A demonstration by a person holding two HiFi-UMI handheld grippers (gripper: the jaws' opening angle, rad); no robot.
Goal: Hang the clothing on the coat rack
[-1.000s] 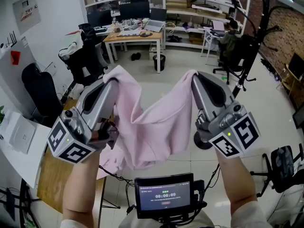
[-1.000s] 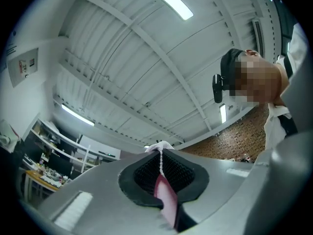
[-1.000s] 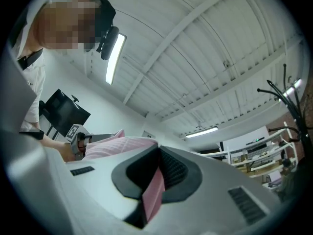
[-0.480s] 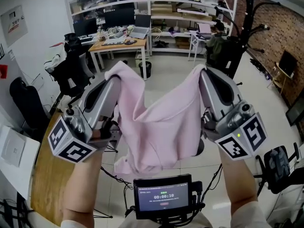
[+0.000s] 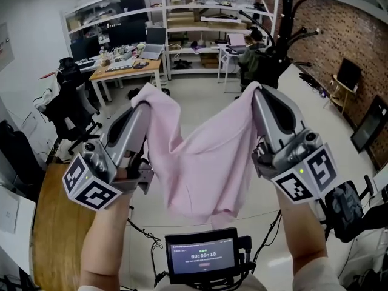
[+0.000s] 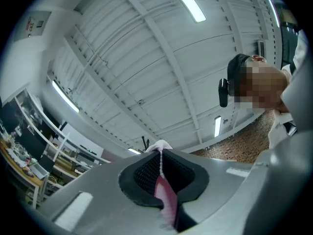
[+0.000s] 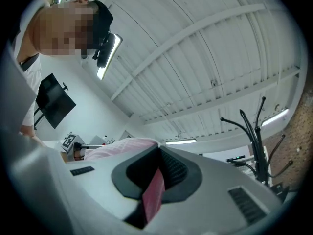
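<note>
Office shelves (image 5: pixel 182 18) fill the background while the left gripper (image 5: pixel 142 103) and right gripper (image 5: pixel 255 93), both clamped on the pink garment (image 5: pixel 203 162) at its top edge, hold it spread in mid-air (likely readying it for a hook), the coat rack (image 5: pixel 285 17) well ahead.

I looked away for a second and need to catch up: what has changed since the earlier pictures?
The left gripper and right gripper have carried the pink garment toward the coat rack, which has shifted from the head view's far right toward its middle and looks nearer; the wooden desk behind slid left. Nothing was grabbed or released: both stay shut on the garment's upper edge, cloth sagging between them.
</note>
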